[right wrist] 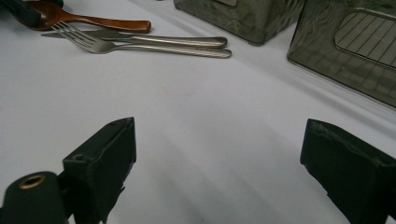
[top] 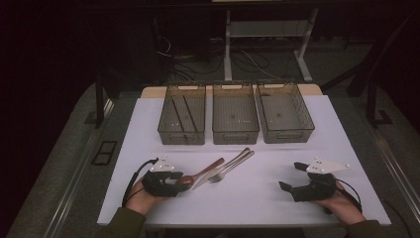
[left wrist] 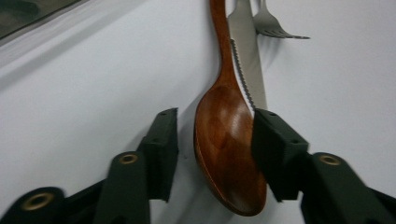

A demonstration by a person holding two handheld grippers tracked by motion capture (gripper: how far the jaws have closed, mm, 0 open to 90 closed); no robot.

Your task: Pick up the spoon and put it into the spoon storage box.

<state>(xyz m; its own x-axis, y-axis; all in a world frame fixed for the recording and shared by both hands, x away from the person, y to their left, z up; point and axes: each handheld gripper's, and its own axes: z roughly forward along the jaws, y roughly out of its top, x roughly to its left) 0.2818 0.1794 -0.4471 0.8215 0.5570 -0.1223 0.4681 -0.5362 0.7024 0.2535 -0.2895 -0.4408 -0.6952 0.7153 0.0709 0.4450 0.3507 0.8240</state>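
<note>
Spoon (left wrist: 229, 140) of dark reddish wood lies on the white table (top: 257, 198), bowl toward the person at about seven o'clock in the high view and handle running up toward one o'clock, so its long axis is a shallow diagonal. The left gripper (top: 184, 182) has its fingers (left wrist: 161, 149) on either side of the bowl, partly closed: in the left gripper view one finger touches the bowl's edge, the other stands just apart with a strip of table showing between (so no full clamp yet). That view also shows the serrated knife (left wrist: 250, 70) lying right beside the spoon's neck and the fork (left wrist: 273, 25) tines beyond it; from above these two read as steel utensils (top: 230, 166) lying along the same diagonal. The right gripper (top: 288, 176) rests near four o'clock, well apart from the cutlery, fingers (right wrist: 105, 158) wide open over bare table. Three smoky plastic bins (top: 235, 119) stand in a row at twelve o'clock.
</note>
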